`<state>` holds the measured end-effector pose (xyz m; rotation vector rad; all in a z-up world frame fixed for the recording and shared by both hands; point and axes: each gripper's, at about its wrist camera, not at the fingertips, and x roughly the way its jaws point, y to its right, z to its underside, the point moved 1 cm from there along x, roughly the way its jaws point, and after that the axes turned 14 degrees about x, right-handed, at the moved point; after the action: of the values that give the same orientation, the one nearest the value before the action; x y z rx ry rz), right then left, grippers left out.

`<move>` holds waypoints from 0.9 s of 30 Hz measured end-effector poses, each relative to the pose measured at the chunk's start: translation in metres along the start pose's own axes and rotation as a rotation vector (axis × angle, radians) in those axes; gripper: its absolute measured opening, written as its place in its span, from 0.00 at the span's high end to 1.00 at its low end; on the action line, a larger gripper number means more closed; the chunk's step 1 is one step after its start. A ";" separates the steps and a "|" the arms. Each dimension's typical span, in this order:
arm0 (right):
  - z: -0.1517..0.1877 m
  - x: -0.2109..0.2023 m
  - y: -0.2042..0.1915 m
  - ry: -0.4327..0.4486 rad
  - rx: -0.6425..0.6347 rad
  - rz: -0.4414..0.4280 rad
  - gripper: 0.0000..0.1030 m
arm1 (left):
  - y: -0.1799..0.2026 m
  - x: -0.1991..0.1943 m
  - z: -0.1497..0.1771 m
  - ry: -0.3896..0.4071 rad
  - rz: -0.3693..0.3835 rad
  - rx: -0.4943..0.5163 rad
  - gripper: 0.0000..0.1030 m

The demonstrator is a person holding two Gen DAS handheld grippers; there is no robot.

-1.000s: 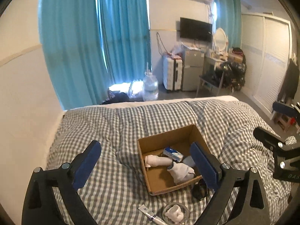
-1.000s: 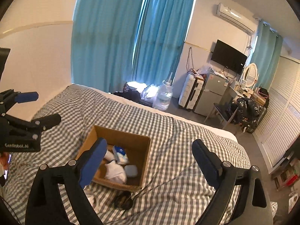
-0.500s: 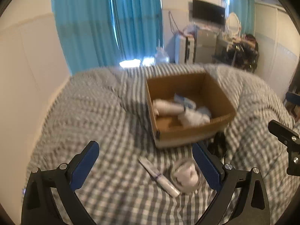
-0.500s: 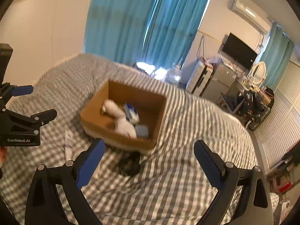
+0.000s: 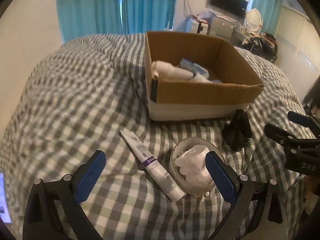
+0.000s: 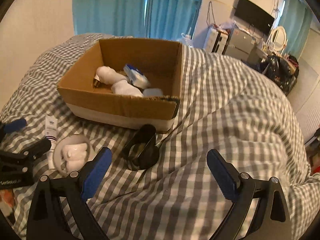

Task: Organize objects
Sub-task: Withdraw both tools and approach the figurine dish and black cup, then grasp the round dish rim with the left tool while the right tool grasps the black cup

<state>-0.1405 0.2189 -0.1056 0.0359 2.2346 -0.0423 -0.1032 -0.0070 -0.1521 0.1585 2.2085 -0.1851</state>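
My left gripper [image 5: 155,177] hangs low over the bed [image 5: 66,104], tipped down, its blue-padded fingers [image 5: 90,175] spread wide and released, holding nothing. Between them lies a white tube [image 5: 152,163] with a purple band; its print is too small for me to read. Just right of the tube, touching it near the cap end, sits a round clear tub [image 5: 191,167] with something white crumpled inside, partly behind my right-hand finger pad.

My right gripper [image 6: 159,173] is also tipped down over the checked cover, fingers [image 6: 221,175] wide apart and empty. Just ahead of its left finger stands a black clip-like object [image 6: 141,150], lying on the cover close to the box's near corner. On the left gripper's body, seen from the right wrist, I read only part of a white logo, blurred.

Farther on, the cardboard box [image 6: 120,104] rests on the bed, open-topped, with a pale band along its base. Inside are a white bottle [image 6: 107,76], a white sock [image 6: 126,89], a blue-and-white pack [image 6: 136,76] and a small pale block [image 6: 153,92].

Beyond the bed hang blue curtains [image 6: 128,8], and a dark screen [image 6: 253,21] is on the far wall.
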 end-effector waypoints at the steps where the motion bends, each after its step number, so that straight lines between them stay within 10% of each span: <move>1: 0.000 0.007 0.001 -0.011 0.005 0.002 0.07 | 0.001 0.001 0.000 -0.002 0.006 -0.003 0.01; 27: 0.005 0.035 0.007 -0.064 0.067 -0.008 0.07 | 0.070 0.038 0.025 -0.148 0.113 0.259 0.01</move>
<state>-0.1577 0.2262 -0.1362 0.0619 2.1692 -0.1214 -0.0939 0.0588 -0.2022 0.3988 2.0163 -0.4068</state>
